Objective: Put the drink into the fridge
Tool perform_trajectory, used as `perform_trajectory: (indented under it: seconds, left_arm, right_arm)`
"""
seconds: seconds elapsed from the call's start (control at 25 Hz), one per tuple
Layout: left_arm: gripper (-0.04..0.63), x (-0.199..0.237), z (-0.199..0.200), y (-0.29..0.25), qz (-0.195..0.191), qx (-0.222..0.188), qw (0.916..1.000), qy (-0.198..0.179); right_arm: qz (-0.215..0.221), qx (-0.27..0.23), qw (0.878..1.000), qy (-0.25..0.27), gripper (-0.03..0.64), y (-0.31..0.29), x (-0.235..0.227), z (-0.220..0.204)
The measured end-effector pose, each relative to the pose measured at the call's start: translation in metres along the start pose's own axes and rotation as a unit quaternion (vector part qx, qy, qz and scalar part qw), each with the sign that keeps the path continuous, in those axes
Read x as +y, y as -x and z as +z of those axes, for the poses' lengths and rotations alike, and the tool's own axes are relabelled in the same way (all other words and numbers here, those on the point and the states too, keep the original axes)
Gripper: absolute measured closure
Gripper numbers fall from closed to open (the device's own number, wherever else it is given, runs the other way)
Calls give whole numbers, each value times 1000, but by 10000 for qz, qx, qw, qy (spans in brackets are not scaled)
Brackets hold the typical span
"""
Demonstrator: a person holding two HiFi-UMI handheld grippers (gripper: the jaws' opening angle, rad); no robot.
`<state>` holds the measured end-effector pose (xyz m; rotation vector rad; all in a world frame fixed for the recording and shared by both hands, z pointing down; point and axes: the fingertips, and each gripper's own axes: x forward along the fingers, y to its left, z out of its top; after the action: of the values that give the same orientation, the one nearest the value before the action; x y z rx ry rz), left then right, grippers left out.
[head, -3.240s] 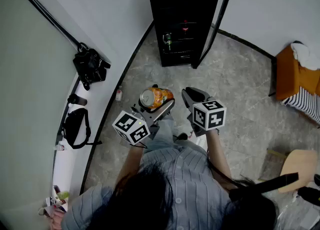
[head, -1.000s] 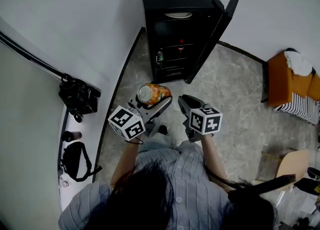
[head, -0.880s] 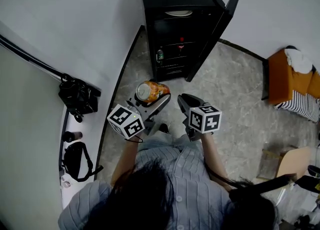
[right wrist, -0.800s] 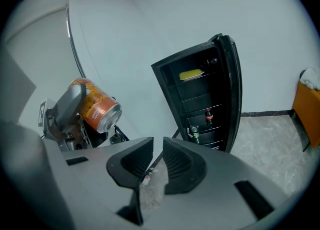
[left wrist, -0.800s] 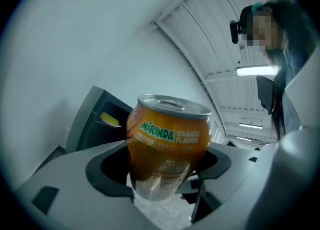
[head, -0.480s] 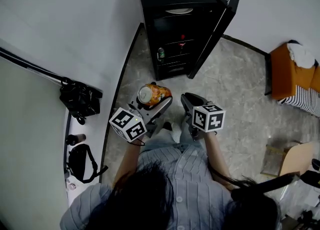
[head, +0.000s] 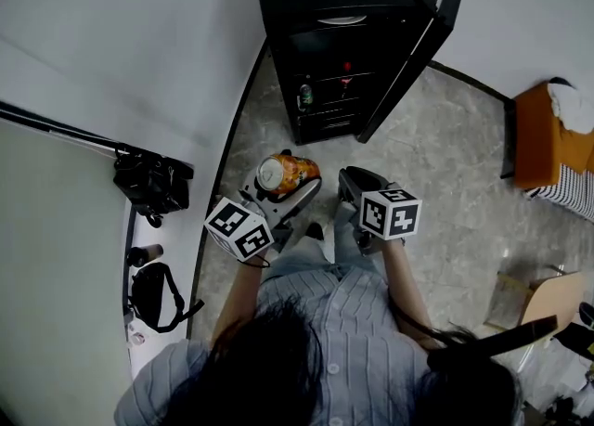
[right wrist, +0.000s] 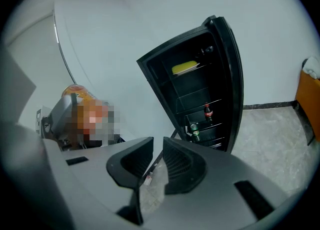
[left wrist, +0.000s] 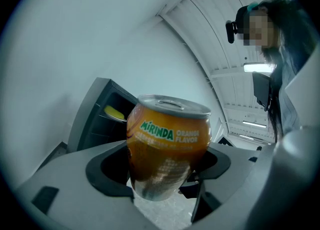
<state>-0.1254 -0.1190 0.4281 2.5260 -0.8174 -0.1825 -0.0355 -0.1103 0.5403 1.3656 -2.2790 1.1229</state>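
- The left tongs (head: 290, 188) are closed on the drink, an orange can (left wrist: 167, 141), with one jaw pressed against each side of its lower body.
- The can stands nearly upright in that grip. Its silver lid and pull tab face up, and its top half rises clear of the jaws.
- In the head view the can hangs above the grey marbled floor (head: 445, 164). It is in front of the fridge (head: 343, 6) and well apart from it, not inside.
- The right tongs (right wrist: 157, 156) sit just beside the left tongs, on the can's right, without touching the can. Their jaws are drawn almost together, with only a thin slit between them and nothing in it.
- The can's label reads "MIRINDA" in white letters on a green band, with "ORANGE FLAVOR" beside it. The finer print lower down is too small to read.
- The left marker cube (head: 239, 229) and the right marker cube (head: 390, 213) each carry black-and-white square patterns with no readable words.
- The fridge is black, and its door (head: 422, 48) is swung open to the right.
- On the fridge's shelves are a yellow item (right wrist: 185, 67) high up, a dark bottle with a red label (right wrist: 207, 112) lower down, and a green bottle (right wrist: 194, 133) below that. Their labels cannot be read.
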Motion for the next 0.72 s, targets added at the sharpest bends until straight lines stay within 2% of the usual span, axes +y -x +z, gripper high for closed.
perform_trajectory:
  seconds: [0.44,0.72]
  left_arm:
    - [227,27,2,-89,-113,17,9999,72]
    - [227,58,-11,-146,-60,132,9998,130]
  right_arm:
    - [16,68,10000,-19,547,-18,-64,62]
    - [55,309,9995,-26,546,-34,-104,77]
